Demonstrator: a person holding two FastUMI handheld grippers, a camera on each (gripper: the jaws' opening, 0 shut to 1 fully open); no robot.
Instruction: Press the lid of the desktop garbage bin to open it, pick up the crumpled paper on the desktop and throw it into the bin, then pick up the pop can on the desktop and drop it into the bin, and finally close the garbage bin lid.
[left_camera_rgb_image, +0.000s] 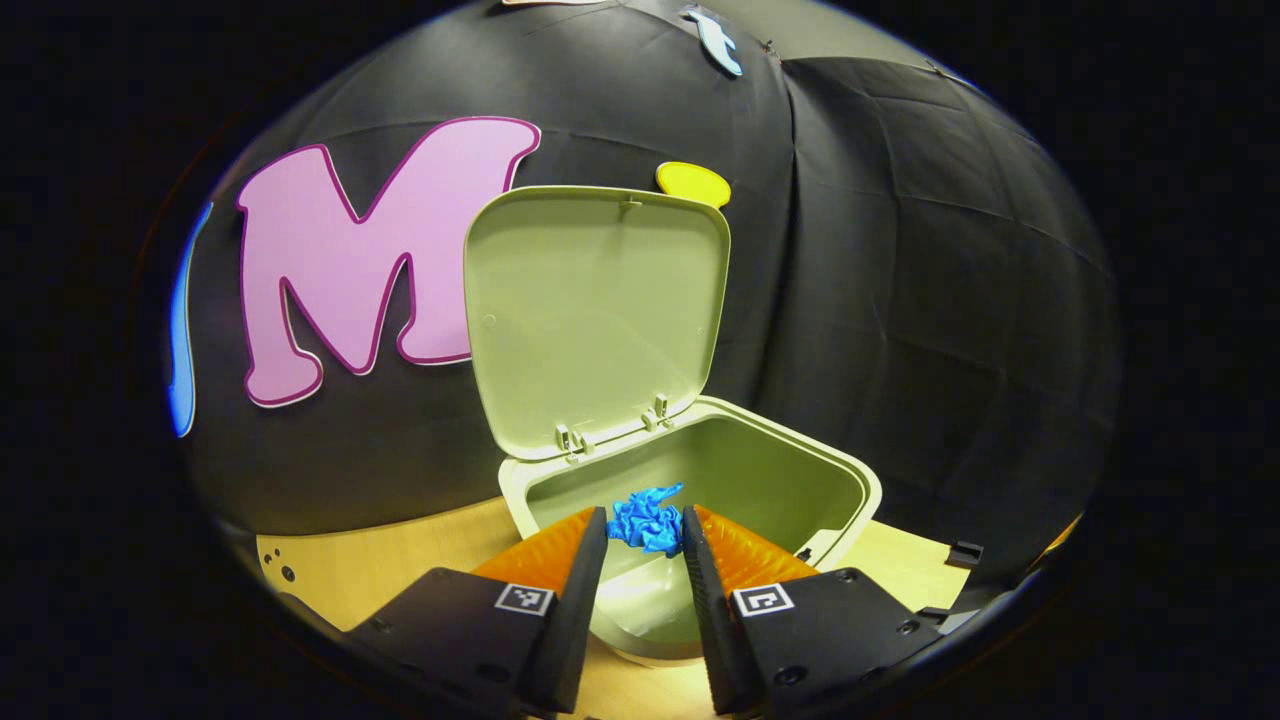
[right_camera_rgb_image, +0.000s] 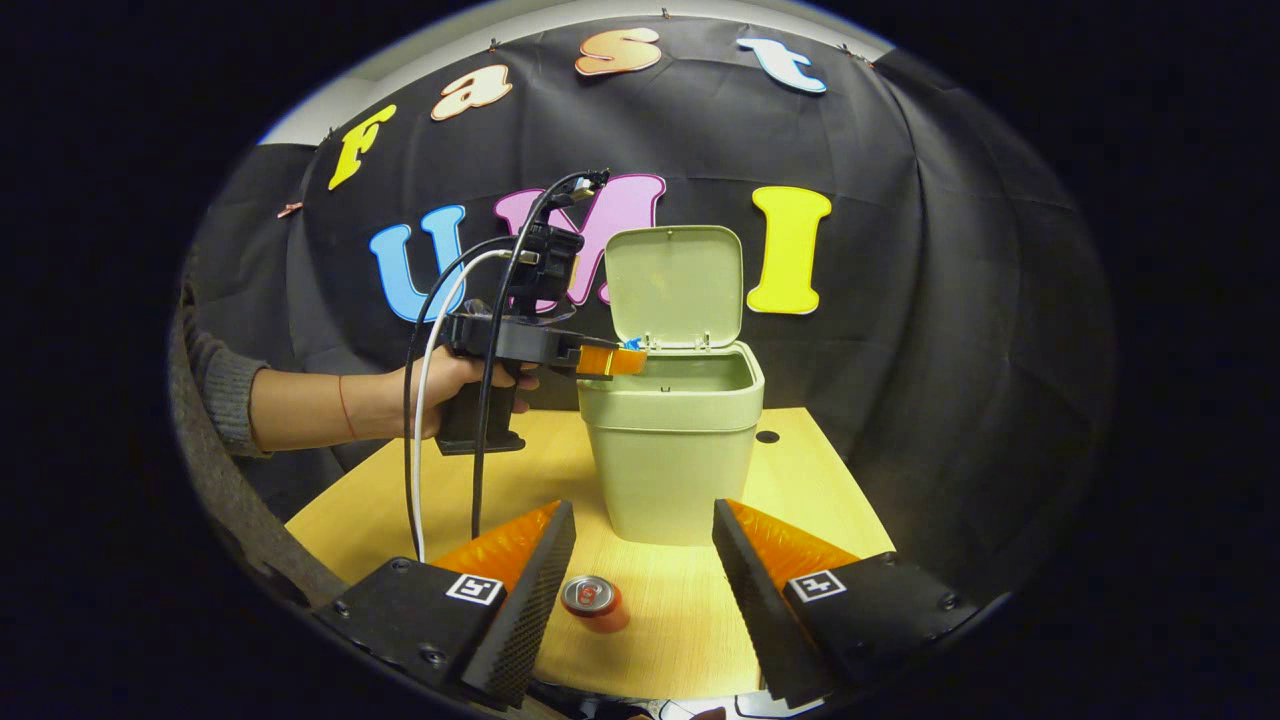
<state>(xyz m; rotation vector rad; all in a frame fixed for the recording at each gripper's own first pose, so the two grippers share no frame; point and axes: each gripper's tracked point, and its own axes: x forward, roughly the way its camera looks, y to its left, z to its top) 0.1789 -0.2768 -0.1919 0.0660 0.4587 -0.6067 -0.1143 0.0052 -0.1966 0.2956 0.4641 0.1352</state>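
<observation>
Left gripper view: low in the frame, the left tongs (left_camera_rgb_image: 646, 532) pinch a crinkled blue paper ball (left_camera_rgb_image: 648, 520) between both fingers, held over the open mouth of the smooth, pale green plastic bin (left_camera_rgb_image: 800, 480); its rounded lid (left_camera_rgb_image: 595, 310) stands upright at center.

Right gripper view: the right tongs (right_camera_rgb_image: 640, 560) gape wide, gripping nothing, above a can (right_camera_rgb_image: 592, 598) standing on the wooden bench (right_camera_rgb_image: 690, 600) at bottom center. A hand (right_camera_rgb_image: 455, 385) at mid-left holds the other tool.

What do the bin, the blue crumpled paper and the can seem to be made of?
Bin: probably plastic, pale green and matte, with smooth moulded walls and small hinges on the open lid.
Crumpled paper: thin blue sheet with sharp creases; paper or tissue, hard to tell.
Can: apparently metal, with a shiny silver top and reddish side.
</observation>
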